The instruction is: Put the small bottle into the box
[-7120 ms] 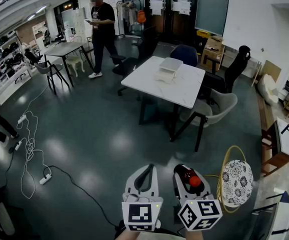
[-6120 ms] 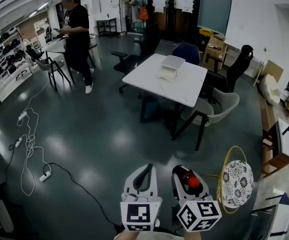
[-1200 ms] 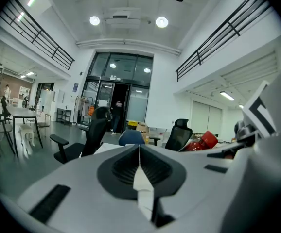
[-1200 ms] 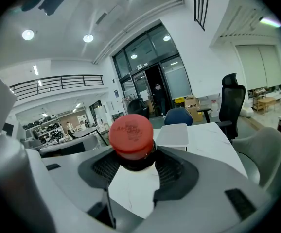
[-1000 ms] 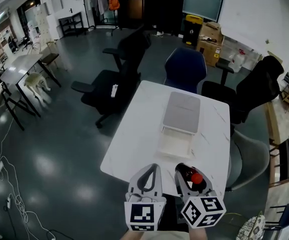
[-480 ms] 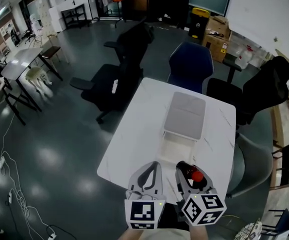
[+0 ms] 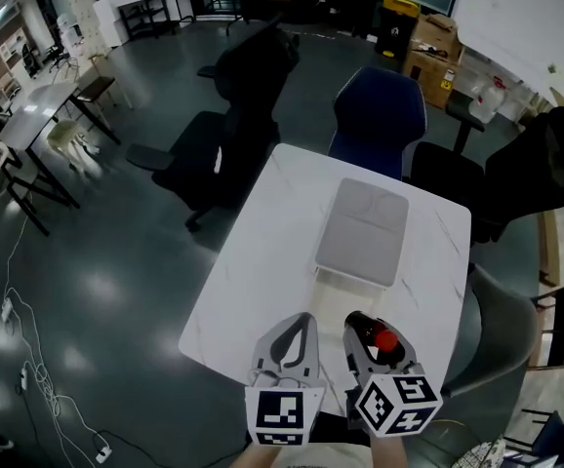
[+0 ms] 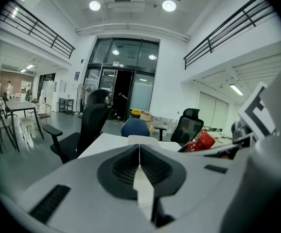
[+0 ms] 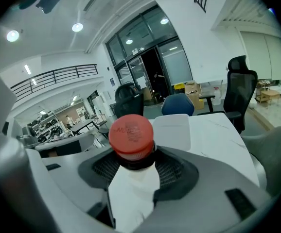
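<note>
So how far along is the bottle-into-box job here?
Done: the right gripper is shut on the small bottle. In hand: both grippers hang over the white table's near edge, short of the box; left gripper shut, empty. Left: carry the bottle to the box and release it inside.

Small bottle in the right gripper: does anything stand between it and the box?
Nothing visible does. The small bottle sits in the right gripper, and only the white table shows between it and the box.
</note>
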A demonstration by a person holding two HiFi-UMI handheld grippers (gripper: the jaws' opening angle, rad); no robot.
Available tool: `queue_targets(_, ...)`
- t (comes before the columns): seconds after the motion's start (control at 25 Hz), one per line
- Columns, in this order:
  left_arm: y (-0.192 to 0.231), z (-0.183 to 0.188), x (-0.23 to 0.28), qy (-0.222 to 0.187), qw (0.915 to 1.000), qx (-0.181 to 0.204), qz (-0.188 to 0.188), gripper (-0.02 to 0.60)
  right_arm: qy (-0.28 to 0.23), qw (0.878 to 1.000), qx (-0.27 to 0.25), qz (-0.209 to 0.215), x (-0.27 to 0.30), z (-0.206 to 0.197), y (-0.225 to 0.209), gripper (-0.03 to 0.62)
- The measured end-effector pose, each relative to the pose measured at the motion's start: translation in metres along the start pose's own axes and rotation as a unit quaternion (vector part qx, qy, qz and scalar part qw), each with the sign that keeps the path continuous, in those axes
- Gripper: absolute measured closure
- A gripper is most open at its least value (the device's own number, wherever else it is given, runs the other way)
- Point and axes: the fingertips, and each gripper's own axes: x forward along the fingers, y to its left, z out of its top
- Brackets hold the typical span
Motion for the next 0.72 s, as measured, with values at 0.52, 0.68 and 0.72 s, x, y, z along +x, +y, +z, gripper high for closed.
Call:
queue_targets(0.52,0.009,-0.032,0.055,0.056,0.9983,-0.017,0.002,0.561,0.058,0.998,0.013,-0.001,0.054,-0.014,-0.028,0.366)
queue_targets(0.68,0.011,-0.042,0.068,0.070,0.9974,-0.021,0.002,0.561,0.075,0.997,0.015,-0.003,0.067,-0.021,-0.035,0.367)
queue_targets(0.72,0.011,-0.045,0.070,0.073,0.9971,-0.022,0.002,0.561,0.079,0.997,0.015,-0.003,0.070,-0.024,-0.037,0.366)
